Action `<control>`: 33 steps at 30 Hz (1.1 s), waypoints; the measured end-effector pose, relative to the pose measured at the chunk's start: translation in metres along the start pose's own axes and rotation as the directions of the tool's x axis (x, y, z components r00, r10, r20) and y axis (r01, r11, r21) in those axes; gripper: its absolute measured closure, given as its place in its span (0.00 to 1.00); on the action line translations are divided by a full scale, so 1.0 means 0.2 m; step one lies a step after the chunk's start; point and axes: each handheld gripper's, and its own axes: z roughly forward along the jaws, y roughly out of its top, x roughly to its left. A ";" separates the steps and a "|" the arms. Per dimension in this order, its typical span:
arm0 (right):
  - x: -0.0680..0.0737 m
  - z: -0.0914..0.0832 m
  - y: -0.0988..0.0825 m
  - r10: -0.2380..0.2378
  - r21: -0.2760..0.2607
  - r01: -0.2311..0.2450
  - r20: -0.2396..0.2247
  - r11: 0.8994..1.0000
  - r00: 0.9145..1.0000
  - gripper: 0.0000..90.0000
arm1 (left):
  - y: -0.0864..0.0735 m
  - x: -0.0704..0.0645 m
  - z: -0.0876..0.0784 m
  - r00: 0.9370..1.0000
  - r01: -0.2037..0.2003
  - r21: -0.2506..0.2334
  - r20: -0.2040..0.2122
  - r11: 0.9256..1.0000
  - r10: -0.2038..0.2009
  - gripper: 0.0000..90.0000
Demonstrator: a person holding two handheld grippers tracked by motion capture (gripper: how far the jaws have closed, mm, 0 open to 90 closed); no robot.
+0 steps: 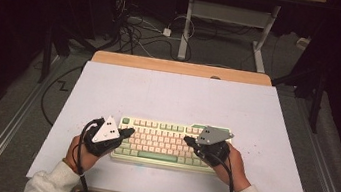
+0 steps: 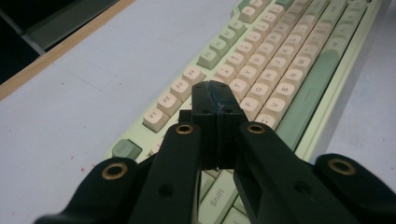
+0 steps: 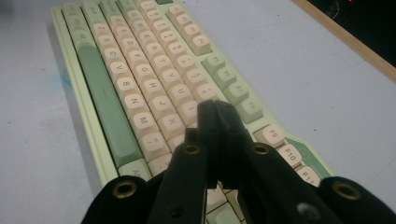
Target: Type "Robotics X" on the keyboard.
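Observation:
A pale green keyboard [image 1: 162, 143] with cream keys and a green space bar lies on the white table top [image 1: 173, 96], near its front edge. My left gripper [image 1: 129, 131] is shut and hovers over the keyboard's left end, its tips above the letter keys [image 2: 243, 81] in the left gripper view, where the left gripper [image 2: 215, 88] has its jaws pressed together with nothing between them. My right gripper [image 1: 186, 140] is shut too, tips over the right half of the keyboard [image 3: 140, 84]. In the right gripper view the right gripper [image 3: 214, 106] holds nothing.
The white top [image 1: 273, 141] rests on a wooden table whose edge [image 1: 182, 68] shows at the back. Beyond it are a desk frame [image 1: 228, 28] and cables on the floor [image 1: 137, 31]. Metal rails [image 1: 7, 128] run along both sides.

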 end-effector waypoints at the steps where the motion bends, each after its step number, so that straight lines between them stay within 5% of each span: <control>1: 0.00 0.01 0.00 -0.001 0.007 0.001 0.001 1.000 1.000 1.00 | -0.01 0.00 0.00 1.000 0.000 0.001 -0.002 1.000 0.000 0.98; 14: 0.01 0.14 0.03 -0.019 0.073 0.020 -0.019 0.997 1.000 1.00 | -0.08 0.00 -0.05 1.000 0.023 0.028 -0.002 0.999 -0.022 0.98; 33: 0.02 0.21 0.04 -0.030 0.129 0.030 -0.002 0.991 1.000 1.00 | -0.08 -0.01 -0.02 1.000 0.007 0.047 0.019 0.999 -0.008 0.98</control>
